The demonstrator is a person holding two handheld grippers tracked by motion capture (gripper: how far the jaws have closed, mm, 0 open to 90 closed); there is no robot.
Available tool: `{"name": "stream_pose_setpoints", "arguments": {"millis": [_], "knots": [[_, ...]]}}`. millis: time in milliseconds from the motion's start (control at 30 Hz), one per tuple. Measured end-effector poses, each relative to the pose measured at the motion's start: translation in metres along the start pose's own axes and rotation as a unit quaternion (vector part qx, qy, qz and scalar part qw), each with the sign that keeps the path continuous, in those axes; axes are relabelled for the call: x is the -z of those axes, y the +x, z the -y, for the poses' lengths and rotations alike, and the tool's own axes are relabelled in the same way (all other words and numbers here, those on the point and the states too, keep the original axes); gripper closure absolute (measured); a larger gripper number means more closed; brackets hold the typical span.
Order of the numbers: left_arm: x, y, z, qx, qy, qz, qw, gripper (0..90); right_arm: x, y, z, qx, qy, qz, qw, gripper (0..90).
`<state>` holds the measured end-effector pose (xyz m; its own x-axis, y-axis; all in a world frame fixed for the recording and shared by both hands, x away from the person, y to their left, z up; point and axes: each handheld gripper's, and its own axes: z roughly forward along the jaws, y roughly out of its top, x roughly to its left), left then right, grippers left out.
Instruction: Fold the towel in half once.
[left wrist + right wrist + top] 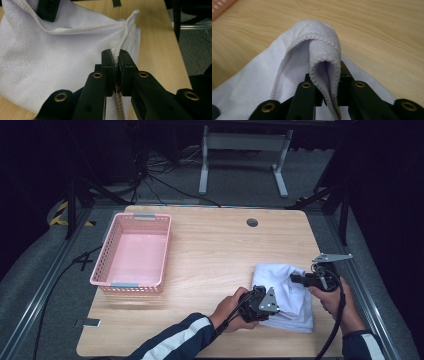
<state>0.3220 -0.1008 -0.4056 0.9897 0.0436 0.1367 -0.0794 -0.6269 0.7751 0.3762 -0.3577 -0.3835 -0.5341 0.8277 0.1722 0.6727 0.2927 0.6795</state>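
In the high view, the left gripper [278, 308] is held at the near edge of the white cloth [292, 295], which lies on the right part of the wooden table [215, 250], towards the near edge. In the left gripper view, the jaws are seen pressed almost together, and a stitched hem of the cloth [50, 62] is pinched between them; the hem runs up out of the jaws and the fabric is raised into a loose peak beyond them.

A little farther off, the right gripper [297, 279] is held at the right side of the cloth. In the right gripper view, a folded edge of the cloth [294, 65] is clamped between the nearly closed jaws, and a rounded loop of fabric is lifted above them, with bare table seen behind it.

Farther to the left, well apart from the cloth, a pink basket [106, 251] is seen standing on the table. At the far edge, a round grommet hole [252, 222] is set into the tabletop.
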Motion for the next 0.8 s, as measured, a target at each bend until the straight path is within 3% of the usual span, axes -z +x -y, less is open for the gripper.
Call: {"name": "stream_pose_setpoints", "arguments": {"millis": [67, 167, 267, 333, 367, 400, 467, 500, 533, 567, 633, 667, 800], "knots": [[0.0, -0.004, -0.003, -0.012, -0.002, 0.006, 0.9999, 84.3, 0.009, -0.003, -0.002, 0.002, 0.002, 0.026, 0.9997, 80.2], [-0.008, -0.009, -0.004, -0.011, 0.005, 0.015, 0.9998, 82.3, 0.012, -0.007, 0.001, -0.003, 0.006, 0.024, 0.9997, 82.3], [-0.033, -0.016, 0.001, -0.013, 0.048, 0.031, 0.9983, 72.4, 0.003, -0.018, 0.019, -0.019, 0.026, 0.032, 0.999, 79.0], [-0.037, -0.021, 0.006, -0.009, 0.056, 0.026, 0.998, 54.9, -0.005, -0.025, 0.027, -0.027, 0.041, 0.067, 0.9966, 62.0], [-0.037, -0.021, 0.006, -0.009, 0.056, 0.026, 0.998, 54.0, -0.005, -0.025, 0.027, -0.027, 0.041, 0.067, 0.9966, 62.0], [-0.031, -0.021, 0.009, -0.012, 0.045, 0.022, 0.9987, 47.8, -0.008, -0.035, 0.032, -0.046, 0.054, 0.072, 0.9948, 47.0], [-0.008, -0.016, 0.017, 0.004, 0.018, -0.005, 0.9998, 38.8, -0.004, -0.04, 0.034, -0.038, 0.058, 0.082, 0.9942, 37.1], [0.001, -0.012, 0.023, 0.025, 0.015, -0.018, 0.9994, 33.6, 0.0, -0.043, 0.035, -0.031, 0.051, 0.088, 0.9943, 34.9], [0.001, -0.012, 0.023, 0.025, 0.015, -0.018, 0.9994, 29.4, 0.009, -0.046, 0.035, -0.032, 0.033, 0.088, 0.9951, 33.5], [0.009, -0.008, 0.032, 0.038, 0.025, -0.027, 0.9986, 27.7, 0.016, -0.047, 0.033, -0.027, 0.01, 0.089, 0.9956, 30.4], [0.011, -0.007, 0.037, 0.04, 0.031, -0.037, 0.998, 26.2, 0.021, -0.046, 0.032, -0.024, -0.003, 0.09, 0.9957, 29.6], [0.01, -0.006, 0.046, 0.057, 0.041, -0.035, 0.9969, 23.1, 0.03, -0.036, 0.025, -0.022, -0.046, 0.079, 0.9956, 25.9], [-0.004, -0.007, 0.056, 0.069, 0.051, -0.023, 0.996, 20.6, 0.011, -0.016, 0.016, 0.009, -0.039, 0.06, 0.9974, 21.7]]}}
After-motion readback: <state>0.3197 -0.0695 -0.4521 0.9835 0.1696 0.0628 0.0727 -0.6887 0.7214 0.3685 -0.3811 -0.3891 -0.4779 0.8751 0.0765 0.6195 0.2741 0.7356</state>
